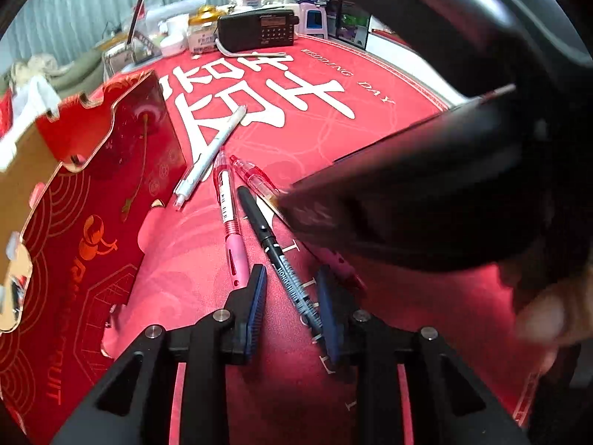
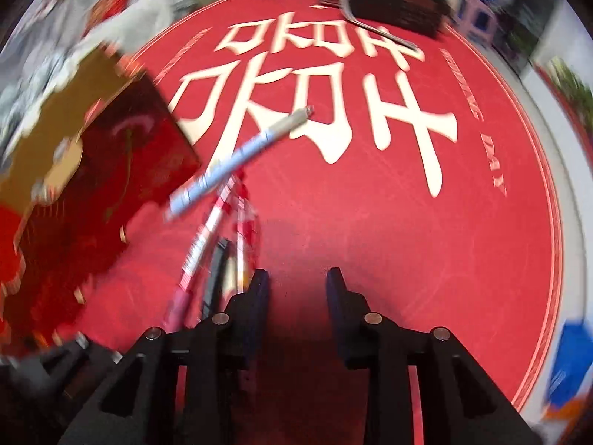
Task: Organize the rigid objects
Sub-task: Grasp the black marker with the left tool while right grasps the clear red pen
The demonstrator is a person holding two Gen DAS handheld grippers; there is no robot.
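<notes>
Work surface: round red mat [image 1: 333, 118] with large white characters and the words "WEDDING DAY" along its rim, lying on a white table [image 2: 563, 170].

Pens lie loose on the mat in a close cluster. White pen [image 1: 211, 155] lies beside the open red gift box [image 1: 111, 193] at left. Pink pen [image 1: 229, 218], black pen [image 1: 281, 259] and a clear red pen [image 1: 255, 178] lie just right of it, fanned out.

Left gripper [image 1: 292, 296]: jaws partly open, straddling the black pen's lower barrel; whether the pads touch it I cannot tell.

Right gripper [image 2: 298, 285]: jaws apart, nothing between them, bare mat below. Its view is motion-blurred. The pens lie to its left.

Far edge of the mat: black radio [image 1: 259, 29], jar with gold lid [image 1: 202, 33], small bottles and clutter. Pale ribbed wall [image 1: 74, 11] behind. Blue object [image 2: 570, 359] off the mat at right, too blurred to identify.
</notes>
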